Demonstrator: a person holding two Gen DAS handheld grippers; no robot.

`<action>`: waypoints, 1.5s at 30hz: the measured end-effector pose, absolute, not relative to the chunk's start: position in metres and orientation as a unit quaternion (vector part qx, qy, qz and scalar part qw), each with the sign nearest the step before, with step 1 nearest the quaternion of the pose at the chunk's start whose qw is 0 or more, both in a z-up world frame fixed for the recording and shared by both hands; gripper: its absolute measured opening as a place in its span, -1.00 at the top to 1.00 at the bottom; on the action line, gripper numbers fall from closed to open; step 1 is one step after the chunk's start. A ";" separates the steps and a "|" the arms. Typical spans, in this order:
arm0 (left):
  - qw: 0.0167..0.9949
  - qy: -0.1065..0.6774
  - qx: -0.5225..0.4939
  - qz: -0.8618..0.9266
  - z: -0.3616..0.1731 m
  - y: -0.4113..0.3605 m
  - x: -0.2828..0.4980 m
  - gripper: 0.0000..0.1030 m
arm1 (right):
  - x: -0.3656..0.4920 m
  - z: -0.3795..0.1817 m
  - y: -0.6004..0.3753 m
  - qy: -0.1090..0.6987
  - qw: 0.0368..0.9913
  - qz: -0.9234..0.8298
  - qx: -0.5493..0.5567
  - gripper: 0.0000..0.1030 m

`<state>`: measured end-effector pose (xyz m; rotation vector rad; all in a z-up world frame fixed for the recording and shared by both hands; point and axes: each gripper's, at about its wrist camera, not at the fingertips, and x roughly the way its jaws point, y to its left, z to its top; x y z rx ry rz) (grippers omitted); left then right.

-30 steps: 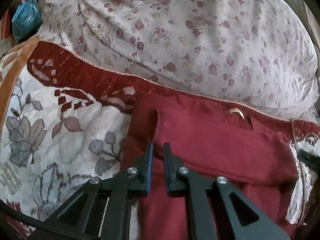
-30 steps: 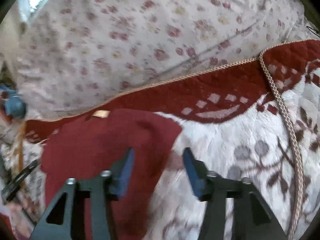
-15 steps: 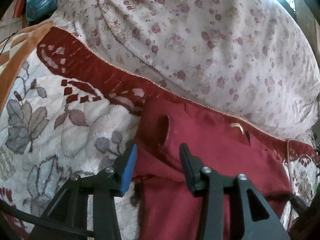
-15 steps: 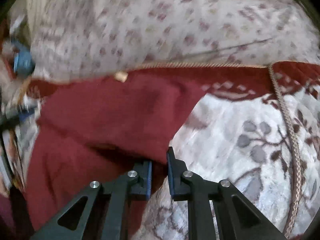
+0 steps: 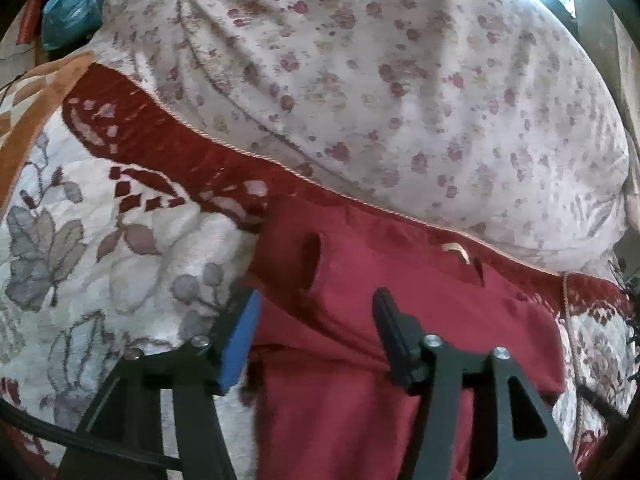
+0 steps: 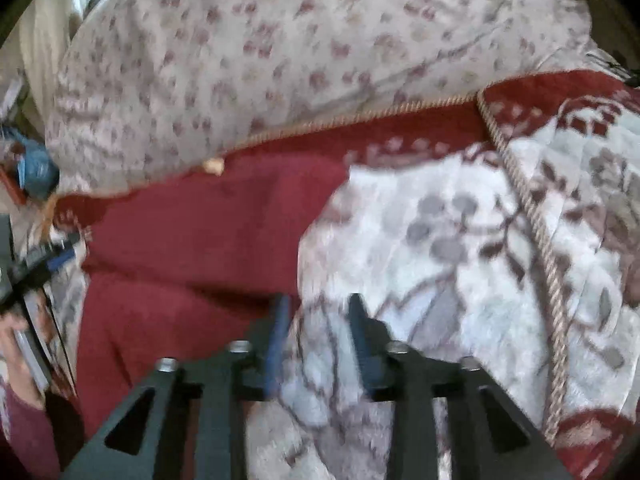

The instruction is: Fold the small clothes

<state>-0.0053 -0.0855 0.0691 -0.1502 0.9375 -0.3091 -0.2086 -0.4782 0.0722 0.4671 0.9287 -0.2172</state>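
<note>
A small dark red garment lies folded on a white and red patterned bedspread, its top edge near the bedspread's corded border. My left gripper hovers over the garment's left edge; its jaws are opening and the cloth lies below them, not pinched. In the right wrist view the same red garment fills the left half. My right gripper sits just off the garment's right edge, over the bedspread; its jaws are opening with nothing between them. That view is blurred.
A large floral pillow lies behind the garment and fills the back of both views. A blue bag sits at the far left. A twisted cord trim runs down the bedspread. A person's hand and red sleeve show at the lower left.
My left gripper went from shut on the garment's left edge to open, letting it go. My right gripper shut at the garment's right edge, then opened and slid right off it.
</note>
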 end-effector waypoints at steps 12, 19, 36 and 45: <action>0.867 0.477 0.028 -0.141 0.040 -0.117 -0.004 -0.56 | -0.121 0.027 -0.473 0.484 0.852 -0.132 0.152 0.44; 0.872 0.467 0.053 -0.139 0.040 -0.123 -0.011 -0.61 | -0.158 0.045 -0.486 0.455 0.857 -0.125 0.207 0.31; 0.874 0.467 -0.023 -0.132 0.063 -0.056 -0.091 -0.63 | -0.196 0.042 -0.454 0.463 0.865 -0.117 0.153 0.62; 0.860 0.489 -0.019 -0.144 0.054 -0.037 -0.149 -0.64 | -0.259 0.066 -0.454 0.456 0.856 -0.033 0.240 -0.08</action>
